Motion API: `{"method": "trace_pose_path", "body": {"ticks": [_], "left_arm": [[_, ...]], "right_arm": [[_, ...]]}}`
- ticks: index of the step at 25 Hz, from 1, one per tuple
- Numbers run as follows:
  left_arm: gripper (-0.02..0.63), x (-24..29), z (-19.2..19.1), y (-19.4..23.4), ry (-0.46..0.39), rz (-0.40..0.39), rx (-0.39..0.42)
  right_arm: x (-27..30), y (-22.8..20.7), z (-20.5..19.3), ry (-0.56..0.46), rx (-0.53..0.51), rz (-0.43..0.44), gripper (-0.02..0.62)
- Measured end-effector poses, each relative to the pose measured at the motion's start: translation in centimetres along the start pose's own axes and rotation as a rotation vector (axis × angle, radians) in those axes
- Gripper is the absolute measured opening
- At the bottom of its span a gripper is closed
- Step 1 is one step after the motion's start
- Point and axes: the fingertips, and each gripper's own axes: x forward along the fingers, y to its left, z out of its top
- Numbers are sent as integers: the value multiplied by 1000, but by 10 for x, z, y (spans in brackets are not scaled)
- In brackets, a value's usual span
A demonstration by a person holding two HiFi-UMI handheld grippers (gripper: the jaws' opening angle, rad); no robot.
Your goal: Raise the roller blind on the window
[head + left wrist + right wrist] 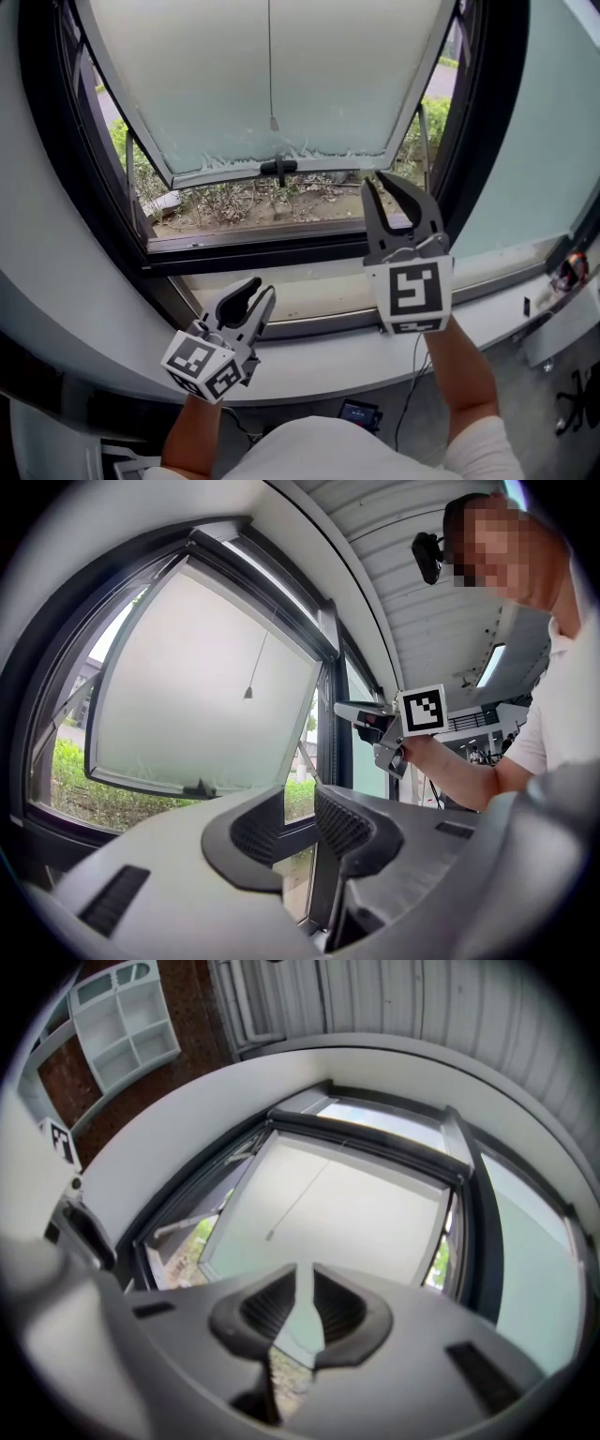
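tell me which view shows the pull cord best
The head view: the pull cord hangs down the middle of the frosted pane, end weight clear. The left gripper view shows it smaller and slanted; the right gripper view, a thin blurred line.

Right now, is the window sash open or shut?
Open. The window sash is swung outward at its bottom edge, and shrubs show through the gap beneath its handle.

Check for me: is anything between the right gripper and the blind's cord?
Nothing visible. The cord hangs free in front of the blind, its weight above the handle. The right gripper, jaws slightly apart and empty, is lower and to the cord's right in the head view, with only open air between.
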Motion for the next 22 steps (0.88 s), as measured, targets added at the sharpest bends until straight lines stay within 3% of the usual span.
{"method": "trace_pose_path", "body": {"ticks": [11, 22], "left_arm": [[115, 10, -27, -29, 20, 36, -69], [115, -1, -74, -45, 93, 121, -125]], "right_arm": [[-50, -6, -46, 0, 157, 68, 63], [-88, 38, -147, 176, 336, 202, 63]]}}
